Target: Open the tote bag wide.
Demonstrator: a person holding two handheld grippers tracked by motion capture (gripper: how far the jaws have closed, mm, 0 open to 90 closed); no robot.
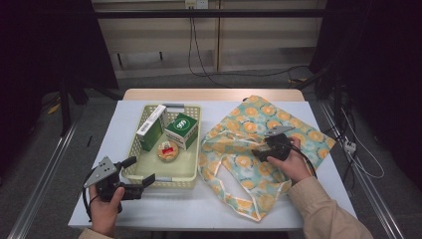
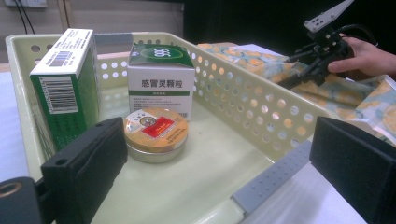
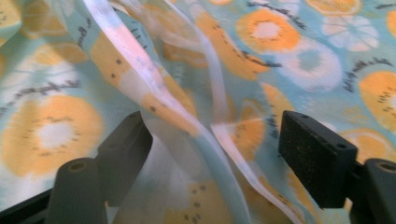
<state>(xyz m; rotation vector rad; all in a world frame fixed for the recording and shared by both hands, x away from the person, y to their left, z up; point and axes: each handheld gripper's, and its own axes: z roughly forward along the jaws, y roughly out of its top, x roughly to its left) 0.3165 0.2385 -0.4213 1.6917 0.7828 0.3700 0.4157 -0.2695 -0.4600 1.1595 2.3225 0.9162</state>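
Observation:
A pale yellow basket holds a tall green-and-white box, a square green-topped box and a round orange tin. My left gripper is open at the basket's near left corner, its jaws straddling the rim. In the left gripper view the tin lies just beyond the gripper, in front of the two boxes. To the right lies a blue cloth bag printed with orange slices. My right gripper rests on it, open. A fold of the bag rises between the jaws of that gripper.
The basket has grey handles on its near rim and far rim. The bag's strap loops toward the table's front edge. White table lies between basket and front edge. Cables run on the floor behind.

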